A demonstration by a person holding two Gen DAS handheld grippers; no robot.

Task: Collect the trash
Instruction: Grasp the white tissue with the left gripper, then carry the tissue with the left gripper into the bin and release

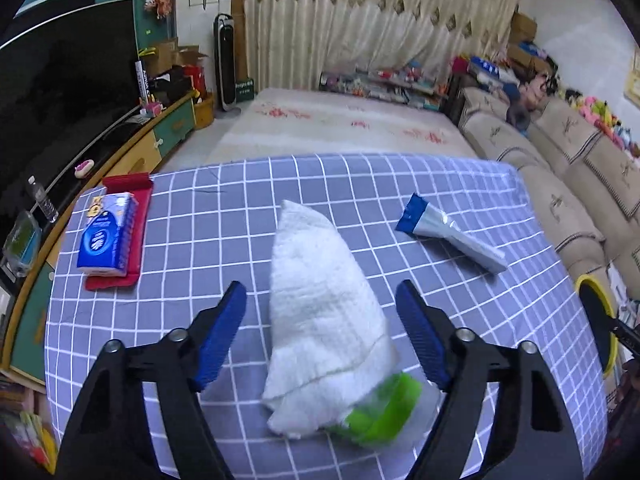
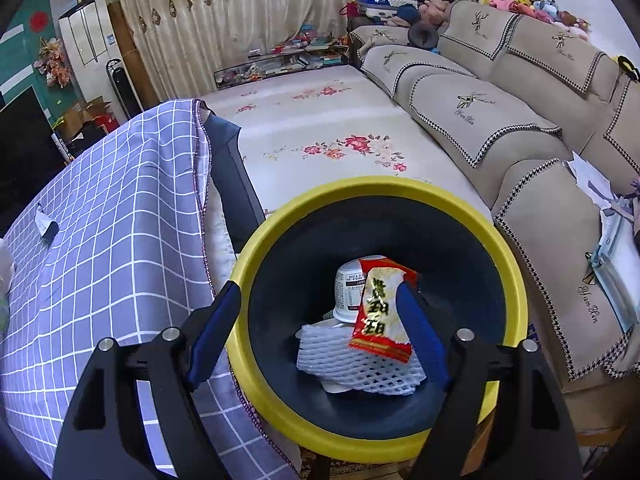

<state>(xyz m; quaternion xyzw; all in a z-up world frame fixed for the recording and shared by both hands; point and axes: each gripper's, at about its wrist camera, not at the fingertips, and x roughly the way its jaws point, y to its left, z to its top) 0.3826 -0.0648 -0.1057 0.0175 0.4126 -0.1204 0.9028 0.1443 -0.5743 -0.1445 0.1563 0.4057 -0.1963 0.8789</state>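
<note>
Red snack wrapper inside the black bin with the yellow rim, lying against the inner face of one blue finger, over a white foam net and a small white bottle. Right gripper spread wide above the bin mouth, pinching nothing. Bin standing just beside the table edge, checked cloth hanging next to it.

Over on the table: white towel draped over something green, between the fingers of the left gripper. Jaws spread, pads clear of the towel on both sides. Further out, a blue-and-silver tube lying flat, well apart; a blue tissue pack resting on a red tray at the far corner.
</note>
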